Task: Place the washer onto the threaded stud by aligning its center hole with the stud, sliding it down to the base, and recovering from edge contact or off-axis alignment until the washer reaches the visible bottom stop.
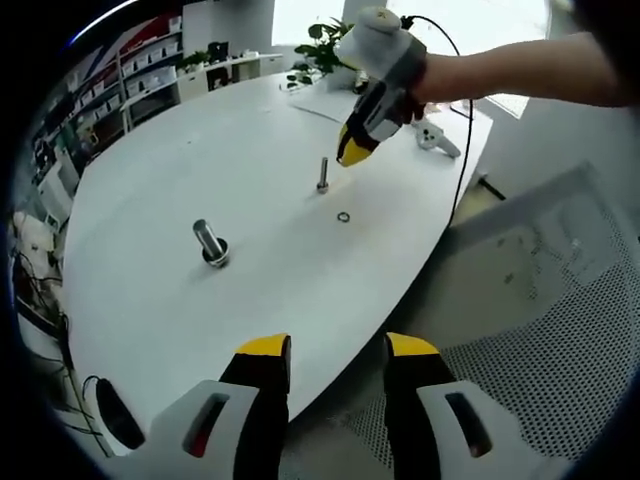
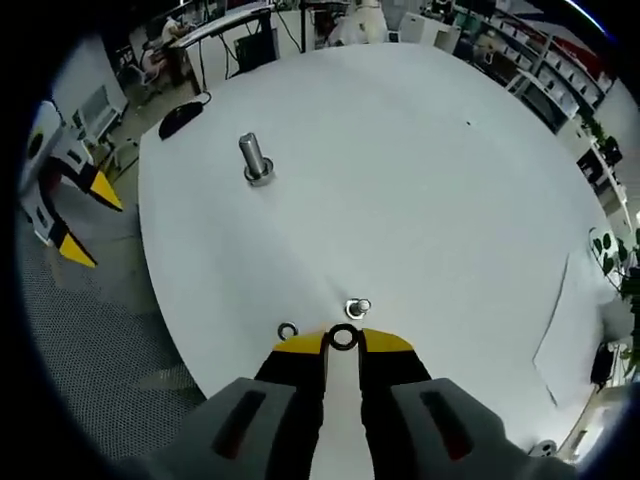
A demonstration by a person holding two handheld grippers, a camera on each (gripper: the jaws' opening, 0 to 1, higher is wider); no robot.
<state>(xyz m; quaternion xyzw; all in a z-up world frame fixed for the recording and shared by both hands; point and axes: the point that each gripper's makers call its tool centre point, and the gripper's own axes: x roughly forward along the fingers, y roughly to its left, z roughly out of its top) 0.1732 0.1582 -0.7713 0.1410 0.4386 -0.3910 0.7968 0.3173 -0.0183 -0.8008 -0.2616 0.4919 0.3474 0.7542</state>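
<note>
Left gripper [image 1: 337, 350] is held open and empty, off the near edge of the round white table [image 1: 180, 300], well apart from the work. Large steel bolt [image 1: 209, 242] stands to its left. Small upright threaded steel stud [image 2: 356, 307] stands just ahead of the right gripper [image 2: 343, 340], axis vertical. Right gripper is closed on a small dark ring washer [image 2: 343, 338], pinched at the tips, just short of the stud. A second small washer [image 2: 288, 331] lies flat beside it on the table. Judged: washer must be carried slightly forward and centred over the stud.
</note>
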